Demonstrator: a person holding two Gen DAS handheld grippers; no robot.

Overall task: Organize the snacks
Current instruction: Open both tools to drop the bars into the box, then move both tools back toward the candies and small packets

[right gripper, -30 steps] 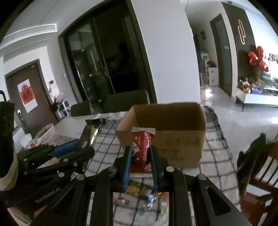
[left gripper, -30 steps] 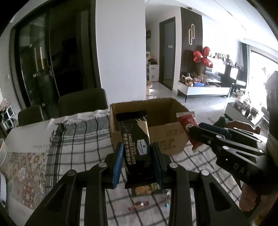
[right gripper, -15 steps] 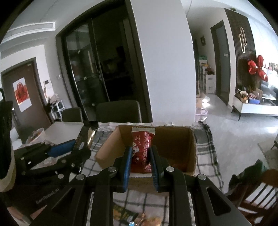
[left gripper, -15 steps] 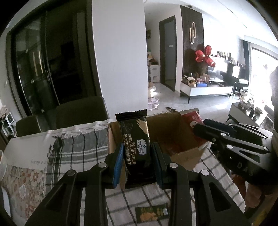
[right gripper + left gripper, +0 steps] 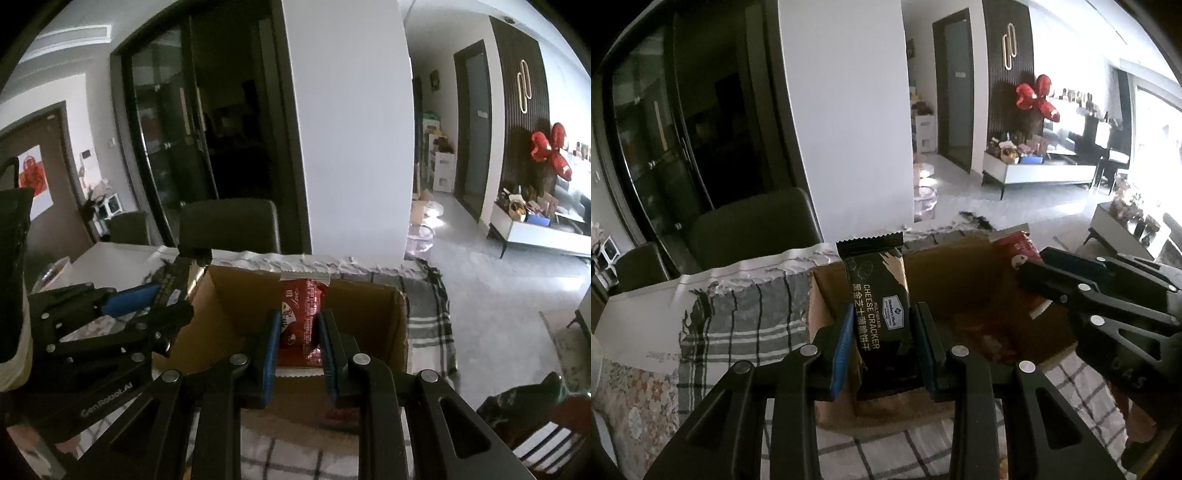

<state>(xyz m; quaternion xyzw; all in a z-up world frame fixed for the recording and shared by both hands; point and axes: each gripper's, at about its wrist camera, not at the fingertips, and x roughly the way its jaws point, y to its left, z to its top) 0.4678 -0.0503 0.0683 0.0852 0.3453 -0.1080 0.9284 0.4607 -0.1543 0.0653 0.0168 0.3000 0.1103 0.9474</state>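
Taking the open brown cardboard box as the landmark, the step in hand looks like dropping both snacks into it.

At the box's left end, the left gripper has its jaws closed on the lower half of a black foil packet of cheese crackers, held upright, its crimped top edge standing above the box's far rim. The packet seems to hang over the box's near-left corner, close to the wall. I would carry it further in toward the box's middle before letting go, so that it cannot catch on the rim and tip out onto the checked grey-and-white cloth on the tabletop.

Toward the box's right half, the right gripper has its jaws clamped on a red foil snack packet, also upright, over the box's opening. This one looks well placed; lowering it a little before release would keep it from bouncing.

Both grippers sit near each other over the box, so release one at a time.
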